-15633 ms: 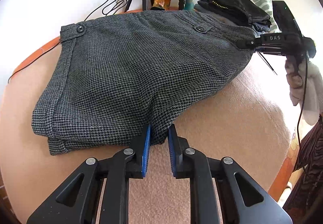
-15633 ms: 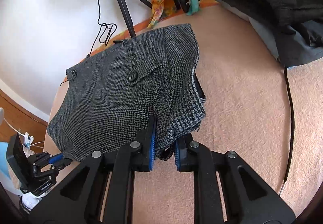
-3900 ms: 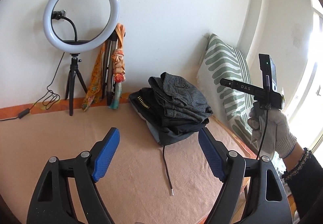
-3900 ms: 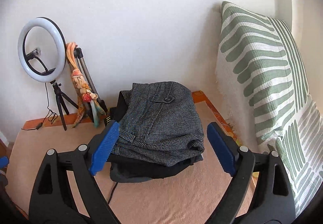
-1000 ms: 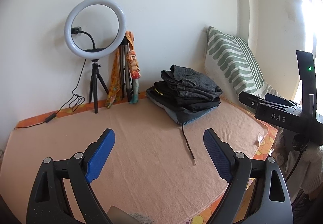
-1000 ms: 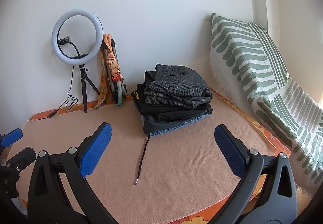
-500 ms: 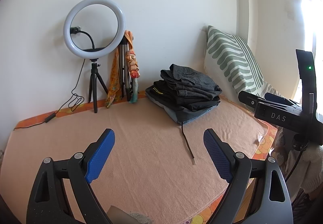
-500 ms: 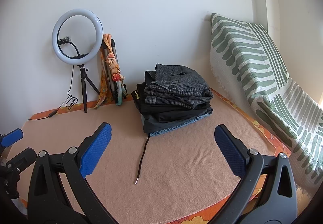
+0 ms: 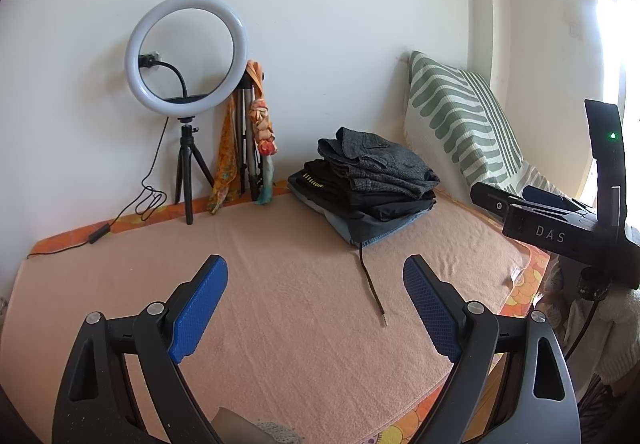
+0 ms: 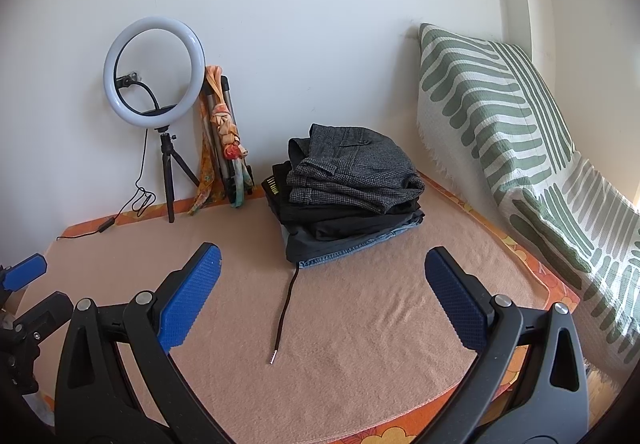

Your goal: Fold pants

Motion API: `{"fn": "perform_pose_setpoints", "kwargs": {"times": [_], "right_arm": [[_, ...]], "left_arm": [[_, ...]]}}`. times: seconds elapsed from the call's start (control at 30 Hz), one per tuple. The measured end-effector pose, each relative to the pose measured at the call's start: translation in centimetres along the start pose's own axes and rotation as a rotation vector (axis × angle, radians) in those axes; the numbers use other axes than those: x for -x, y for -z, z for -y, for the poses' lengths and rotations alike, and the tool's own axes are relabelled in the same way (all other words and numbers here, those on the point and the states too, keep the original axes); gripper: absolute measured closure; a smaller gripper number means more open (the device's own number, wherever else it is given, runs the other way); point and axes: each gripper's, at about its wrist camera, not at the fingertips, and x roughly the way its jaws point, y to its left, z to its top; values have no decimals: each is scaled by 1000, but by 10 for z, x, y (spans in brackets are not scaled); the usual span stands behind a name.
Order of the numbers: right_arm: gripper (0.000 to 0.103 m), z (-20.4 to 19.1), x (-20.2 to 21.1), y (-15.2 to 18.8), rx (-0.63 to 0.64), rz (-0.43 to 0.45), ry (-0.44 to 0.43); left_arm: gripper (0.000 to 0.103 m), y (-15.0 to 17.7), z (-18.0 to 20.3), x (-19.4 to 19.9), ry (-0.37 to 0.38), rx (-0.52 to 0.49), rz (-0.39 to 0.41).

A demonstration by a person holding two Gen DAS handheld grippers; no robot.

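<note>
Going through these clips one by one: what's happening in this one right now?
Nothing is being handled. The left gripper and the right gripper both hang open and empty above the peach blanket. The grey checked pants lie folded on top of a stack of clothes near the wall, beside a striped pillow. A black drawstring trails from the stack. The folding looks finished.

Your left wrist view looks forward and down across the peach blanket (image 9: 304, 324); your right wrist view does likewise. Both share the clothes stack (image 10: 352, 200) at twelve o'clock, well apart.
</note>
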Motion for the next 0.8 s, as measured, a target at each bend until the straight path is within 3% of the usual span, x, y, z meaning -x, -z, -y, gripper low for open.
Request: {"fn": "perform_pose_setpoints", "kwargs": {"times": [0.8], "right_arm": [[0, -2, 1, 1, -1, 0, 1]], "left_arm": [[13, 1, -4, 1, -7, 3, -2]]}}
